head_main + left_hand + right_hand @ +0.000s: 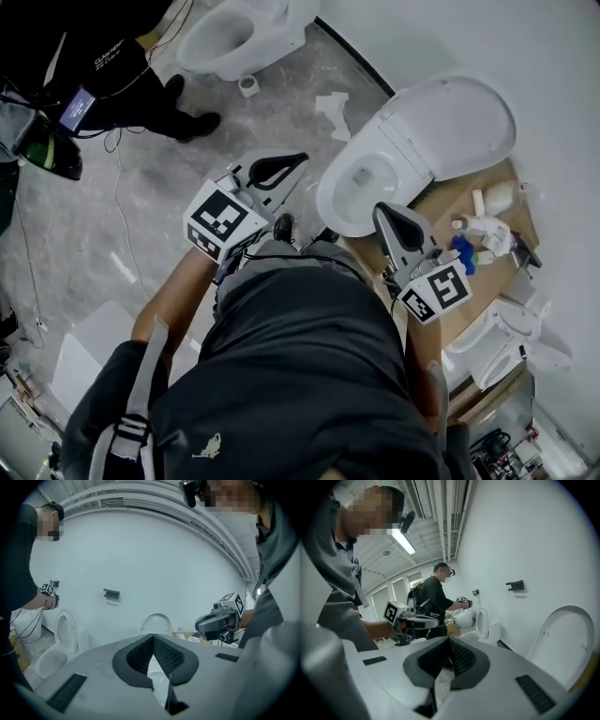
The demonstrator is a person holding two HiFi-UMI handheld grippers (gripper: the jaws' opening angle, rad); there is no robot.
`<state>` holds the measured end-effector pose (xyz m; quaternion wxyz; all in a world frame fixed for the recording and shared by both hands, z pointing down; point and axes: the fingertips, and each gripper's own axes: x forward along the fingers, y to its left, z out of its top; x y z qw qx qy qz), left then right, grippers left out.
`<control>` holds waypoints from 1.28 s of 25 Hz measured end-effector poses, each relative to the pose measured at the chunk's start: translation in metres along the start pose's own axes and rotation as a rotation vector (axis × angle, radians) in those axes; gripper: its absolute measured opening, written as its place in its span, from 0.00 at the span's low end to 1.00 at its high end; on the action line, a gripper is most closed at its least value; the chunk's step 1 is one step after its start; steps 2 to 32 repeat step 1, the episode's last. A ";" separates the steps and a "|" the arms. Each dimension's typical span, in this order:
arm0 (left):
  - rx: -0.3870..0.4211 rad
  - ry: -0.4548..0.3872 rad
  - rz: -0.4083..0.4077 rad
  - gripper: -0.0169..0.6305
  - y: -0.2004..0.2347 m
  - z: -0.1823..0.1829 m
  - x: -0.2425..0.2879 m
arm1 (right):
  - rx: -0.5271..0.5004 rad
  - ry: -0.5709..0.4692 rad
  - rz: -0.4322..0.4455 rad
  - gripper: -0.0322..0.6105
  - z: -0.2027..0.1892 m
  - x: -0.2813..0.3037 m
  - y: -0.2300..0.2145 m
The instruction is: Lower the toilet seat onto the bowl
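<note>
A white toilet stands against the wall, and its seat and lid are raised behind the open bowl. The raised seat also shows in the left gripper view and at the right of the right gripper view. My left gripper hangs in the air left of the bowl, jaws together and empty. Just in front of the bowl's near rim, my right gripper is shut on nothing. Neither gripper touches the toilet.
A second toilet stands at the back left beside another person, who holds grippers. Bottles lie on a wooden platform right of the bowl. A third toilet sits at lower right. Paper scraps litter the floor.
</note>
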<state>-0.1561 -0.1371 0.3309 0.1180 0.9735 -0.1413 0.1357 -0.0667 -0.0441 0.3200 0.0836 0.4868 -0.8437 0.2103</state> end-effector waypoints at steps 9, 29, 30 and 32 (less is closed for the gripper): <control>-0.002 0.003 0.001 0.03 0.001 -0.001 -0.003 | 0.002 0.001 -0.005 0.06 -0.001 -0.001 0.004; -0.002 0.003 0.001 0.03 0.001 -0.001 -0.003 | 0.002 0.001 -0.005 0.06 -0.001 -0.001 0.004; -0.002 0.003 0.001 0.03 0.001 -0.001 -0.003 | 0.002 0.001 -0.005 0.06 -0.001 -0.001 0.004; -0.002 0.003 0.001 0.03 0.001 -0.001 -0.003 | 0.002 0.001 -0.005 0.06 -0.001 -0.001 0.004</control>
